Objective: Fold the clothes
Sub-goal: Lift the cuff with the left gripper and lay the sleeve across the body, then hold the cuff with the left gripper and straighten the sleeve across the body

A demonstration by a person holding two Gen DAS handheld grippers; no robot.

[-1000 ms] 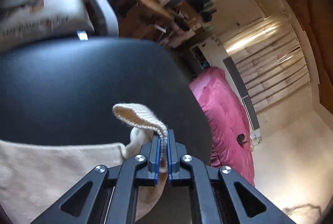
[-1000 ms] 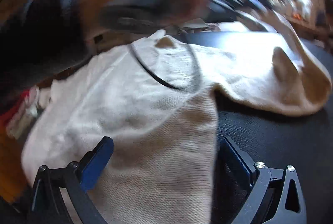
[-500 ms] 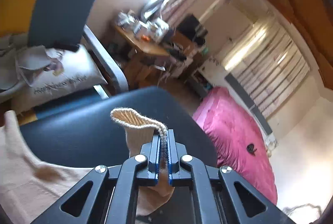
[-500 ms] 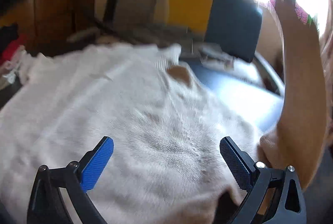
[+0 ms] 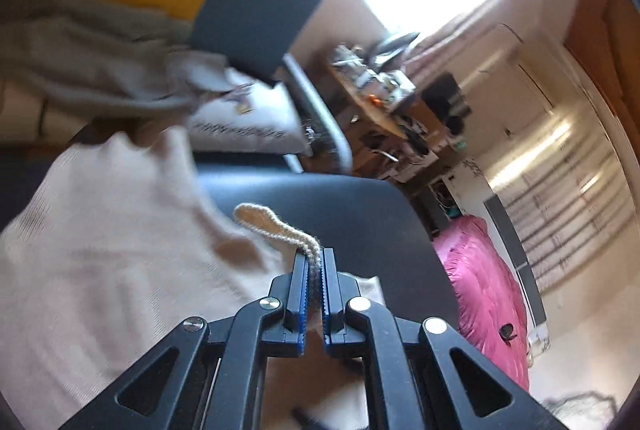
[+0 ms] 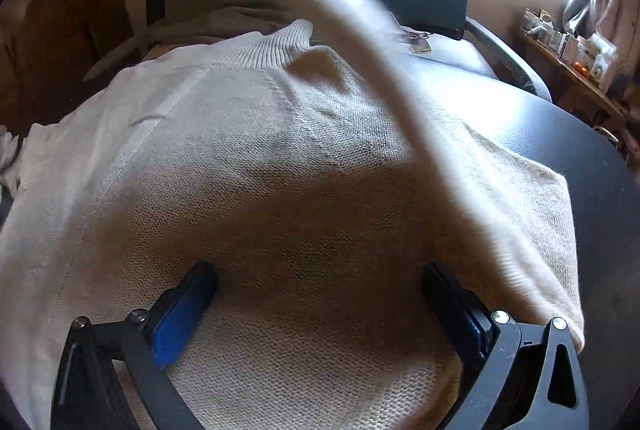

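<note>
Left gripper (image 5: 314, 262) is clenched on the sleeve cuff (image 5: 276, 228), lifted over the cream sweater (image 6: 280, 170) lying flat on the black table (image 6: 560, 134). Right gripper (image 6: 320, 294) is spread wide w/ tips pressing the body. Lay the sleeve straight across the chest, no bunching, then release

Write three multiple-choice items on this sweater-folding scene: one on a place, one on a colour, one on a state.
1. Where does the sweater lie?
A. on the black table
B. on the pink bedding
C. on the floor

2. What colour is the sweater?
A. grey
B. cream
C. pink

3. How is the left tool?
A. wide open
B. shut on nothing
C. shut on the sweater's cuff

Key: 1 A, dark tabletop shows beside the knit; 2 B, pale cream knit; 3 C, the ribbed cuff is pinched between the blue pads, while the right tool stands open.
</note>
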